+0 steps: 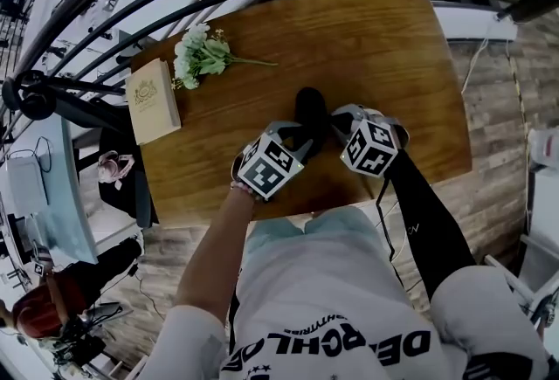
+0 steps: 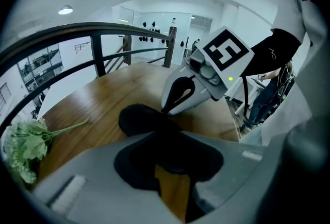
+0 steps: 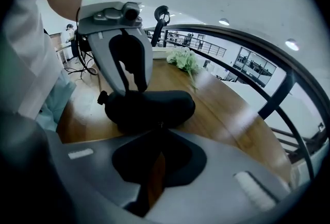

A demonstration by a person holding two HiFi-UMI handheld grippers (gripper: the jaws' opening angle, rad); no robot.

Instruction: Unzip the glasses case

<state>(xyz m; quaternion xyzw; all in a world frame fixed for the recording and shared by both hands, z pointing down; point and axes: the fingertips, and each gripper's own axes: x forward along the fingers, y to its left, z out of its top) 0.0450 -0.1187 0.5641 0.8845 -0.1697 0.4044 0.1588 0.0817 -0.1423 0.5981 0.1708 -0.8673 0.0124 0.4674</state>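
The black glasses case [image 1: 310,103] lies mid-way on the surface [image 1: 393,46], flowers [image 1: 199,55] at its 10 o'clock. The left tool [image 2: 166,134] pinches its end from 7 o'clock; the right tool [image 3: 161,127], pressed together, meets its side from 4 o'clock.

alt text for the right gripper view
The right gripper, jaws shut, touches the near side of a black glasses case on a wooden table, while the left gripper clamps one end. White flowers lie behind.

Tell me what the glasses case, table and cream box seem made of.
The glasses case looks matte black, probably fabric or leatherette: no glare. The table looks like varnished wood or veneer: grain streaks and reflections. The box looks like cream card or paper, possibly a book: flat, dull face.
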